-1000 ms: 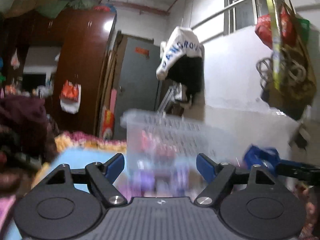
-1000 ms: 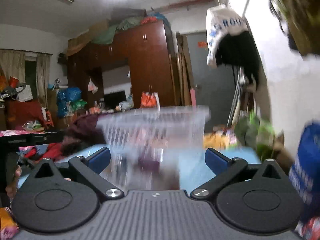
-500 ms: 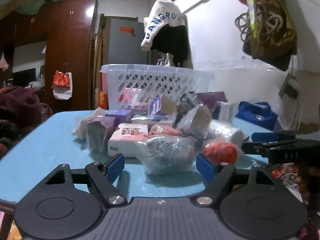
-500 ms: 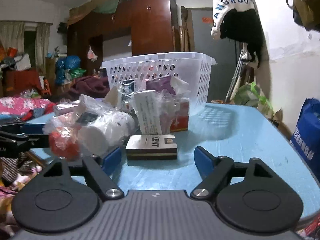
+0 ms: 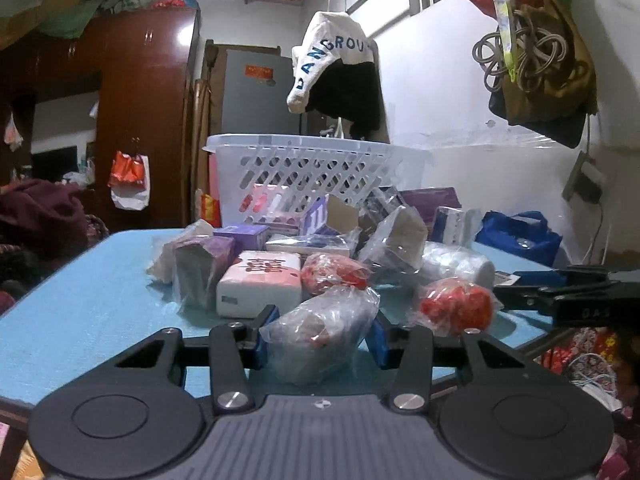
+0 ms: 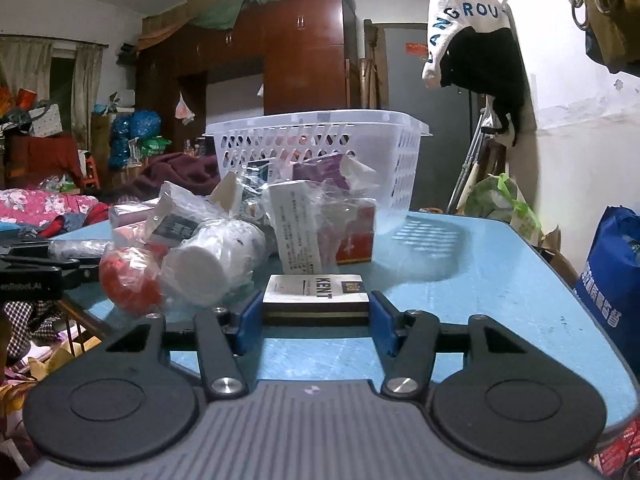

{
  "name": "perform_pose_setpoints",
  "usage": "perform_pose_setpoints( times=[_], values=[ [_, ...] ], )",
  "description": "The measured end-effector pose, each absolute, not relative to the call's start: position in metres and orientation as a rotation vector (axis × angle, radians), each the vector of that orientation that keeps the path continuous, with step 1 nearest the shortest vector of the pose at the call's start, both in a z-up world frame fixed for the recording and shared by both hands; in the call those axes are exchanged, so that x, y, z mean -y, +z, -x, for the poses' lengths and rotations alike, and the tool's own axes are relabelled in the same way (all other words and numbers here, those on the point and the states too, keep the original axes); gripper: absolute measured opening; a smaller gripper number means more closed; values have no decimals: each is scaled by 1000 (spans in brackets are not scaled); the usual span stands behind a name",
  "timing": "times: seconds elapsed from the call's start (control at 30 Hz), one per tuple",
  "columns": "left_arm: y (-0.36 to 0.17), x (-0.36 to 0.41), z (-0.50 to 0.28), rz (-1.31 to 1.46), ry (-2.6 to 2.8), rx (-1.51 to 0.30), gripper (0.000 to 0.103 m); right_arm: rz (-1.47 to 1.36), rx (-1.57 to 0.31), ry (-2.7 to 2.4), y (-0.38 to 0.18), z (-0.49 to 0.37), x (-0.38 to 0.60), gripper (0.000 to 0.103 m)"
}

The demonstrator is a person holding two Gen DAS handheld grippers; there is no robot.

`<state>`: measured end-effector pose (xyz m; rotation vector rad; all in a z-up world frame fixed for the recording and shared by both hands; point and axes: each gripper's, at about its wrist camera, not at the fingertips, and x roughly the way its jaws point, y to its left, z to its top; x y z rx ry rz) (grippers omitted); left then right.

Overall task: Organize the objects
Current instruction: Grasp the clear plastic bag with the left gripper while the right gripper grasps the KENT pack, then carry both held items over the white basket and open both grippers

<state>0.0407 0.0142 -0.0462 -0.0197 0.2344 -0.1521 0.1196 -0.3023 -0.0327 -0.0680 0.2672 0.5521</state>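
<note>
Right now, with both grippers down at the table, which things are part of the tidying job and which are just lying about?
Part of the job:
- bagged item between the left gripper jaws
- Kent box between the right gripper jaws
- red wrapped ball
- white basket
- blue table

Just lying about:
- hanging white cloth
- wardrobe
- blue bag

A light blue table (image 6: 480,280) carries a white perforated plastic basket (image 6: 320,140) at its far end. In front of it lies a heap of plastic-wrapped packets and boxes (image 5: 320,248), with a flat Kent cigarette pack (image 6: 316,292) nearest the edge.
</note>
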Motion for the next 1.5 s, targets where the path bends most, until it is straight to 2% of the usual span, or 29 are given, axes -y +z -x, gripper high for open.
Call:
perform_pose_setpoints(
  times=[0.53, 0.73, 0.9, 1.07, 1.2, 1.4, 1.43, 1.47, 1.5],
  values=[
    [-33, -31, -33, 31, -162, -185, 49, 94, -196, 515, -28, -116, 308, 59],
    [0, -40, -42, 65, -186, -120, 49, 6, -123, 553, 5, -122, 322, 59],
    [71, -40, -104, 66, -191, -60, 49, 48, 23, 582, 72, -160, 292, 59],
    [122, -35, -207, 93, -170, -186, 49, 122, 5, 550, 120, -238, 249, 59],
    [117, -32, -264, 136, -134, -319, 49, 158, -101, 543, 120, -278, 229, 59],
    [99, -27, -288, 154, -134, -369, 49, 145, -154, 551, 110, -289, 228, 59],
    [100, -27, -289, 145, -138, -356, 56, 143, -160, 548, 110, -290, 229, 60],
    [99, -25, -290, 124, -123, -351, 67, 135, -169, 548, 110, -288, 230, 64],
    [100, -24, -291, 108, -104, -361, 91, 119, -181, 551, 111, -286, 231, 73]
  ],
)
